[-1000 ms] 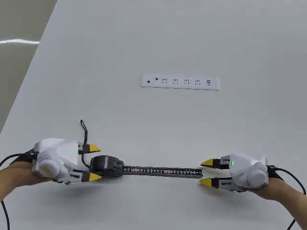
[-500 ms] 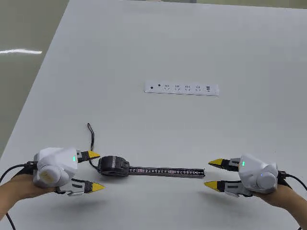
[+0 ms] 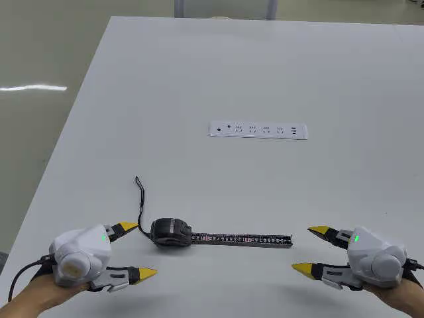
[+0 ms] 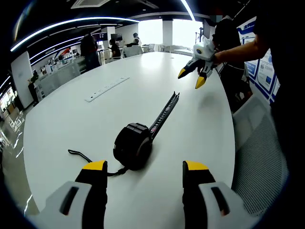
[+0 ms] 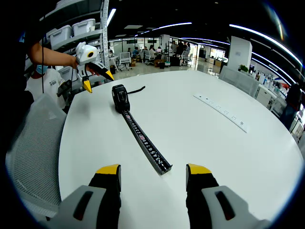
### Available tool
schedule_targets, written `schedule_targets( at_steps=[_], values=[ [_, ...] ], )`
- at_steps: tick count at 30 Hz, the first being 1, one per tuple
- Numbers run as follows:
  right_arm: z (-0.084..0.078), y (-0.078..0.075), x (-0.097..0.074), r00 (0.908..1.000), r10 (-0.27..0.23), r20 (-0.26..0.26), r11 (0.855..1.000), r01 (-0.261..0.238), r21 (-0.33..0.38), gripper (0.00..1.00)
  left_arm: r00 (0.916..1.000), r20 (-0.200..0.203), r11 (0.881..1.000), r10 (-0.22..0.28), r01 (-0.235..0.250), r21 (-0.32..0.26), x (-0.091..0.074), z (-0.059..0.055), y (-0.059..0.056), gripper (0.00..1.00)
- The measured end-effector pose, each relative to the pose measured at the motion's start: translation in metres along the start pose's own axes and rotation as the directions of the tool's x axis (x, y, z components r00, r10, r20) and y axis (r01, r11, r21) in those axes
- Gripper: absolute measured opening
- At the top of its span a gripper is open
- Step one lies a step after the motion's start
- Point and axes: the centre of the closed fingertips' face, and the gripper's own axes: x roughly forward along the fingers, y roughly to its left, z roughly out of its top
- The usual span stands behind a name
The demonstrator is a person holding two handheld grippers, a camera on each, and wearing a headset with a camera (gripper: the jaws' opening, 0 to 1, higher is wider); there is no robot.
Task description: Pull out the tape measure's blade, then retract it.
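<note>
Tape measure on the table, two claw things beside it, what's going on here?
A person holds a gripper in each hand at a white table. The tape measure lies on it with its blade pulled out flat, not yet retracted. The left gripper hovers open by the case, and the right gripper hovers open by the blade's tip. Neither touches it.

The black tape measure lies on the white table, its blade extended flat, unheld.
</note>
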Motion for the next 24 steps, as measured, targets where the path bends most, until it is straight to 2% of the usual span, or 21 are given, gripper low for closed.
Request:
schedule_targets(
  at_steps=[3, 7, 8, 11, 15, 19, 24],
  values=[
    [0.001, 0.004, -0.005, 0.9997, -0.024, 0.002, 0.999, 0.024, 0.027, 0.59, 0.9994, 0.002, 0.999, 0.034, -0.034, -0.035, -0.005, -0.002, -0.002, 0.64],
    [-0.002, 0.009, -0.010, 0.9979, -0.062, -0.018, 0.997, 0.063, 0.051, 0.65, 0.9981, -0.010, 0.997, 0.061, -0.061, -0.040, -0.009, -0.007, -0.006, 0.67],
    [-0.003, 0.011, -0.012, 0.9973, -0.071, -0.021, 0.996, 0.072, 0.061, 0.66, 0.9966, -0.015, 0.995, 0.081, -0.081, -0.056, -0.011, -0.008, -0.006, 0.68],
    [-0.005, 0.015, -0.016, 0.9950, -0.095, -0.032, 0.991, 0.097, 0.091, 0.70, 0.9949, 0.001, 0.991, 0.101, -0.100, -0.091, -0.016, -0.005, -0.011, 0.72],
    [-0.007, 0.023, -0.022, 0.9912, -0.125, -0.043, 0.985, 0.129, 0.111, 0.73, 0.9914, -0.001, 0.986, 0.131, -0.130, -0.102, -0.022, -0.005, -0.017, 0.75],
    [-0.005, 0.031, -0.028, 0.9883, -0.149, -0.032, 0.979, 0.152, 0.138, 0.78, 0.9892, -0.001, 0.982, 0.147, -0.146, -0.117, -0.026, -0.006, -0.023, 0.78],
    [-0.004, 0.041, -0.036, 0.9820, -0.185, -0.036, 0.969, 0.189, 0.159, 0.84, 0.9859, 0.014, 0.975, 0.167, -0.163, -0.148, -0.031, -0.002, -0.031, 0.83]
  ],
)
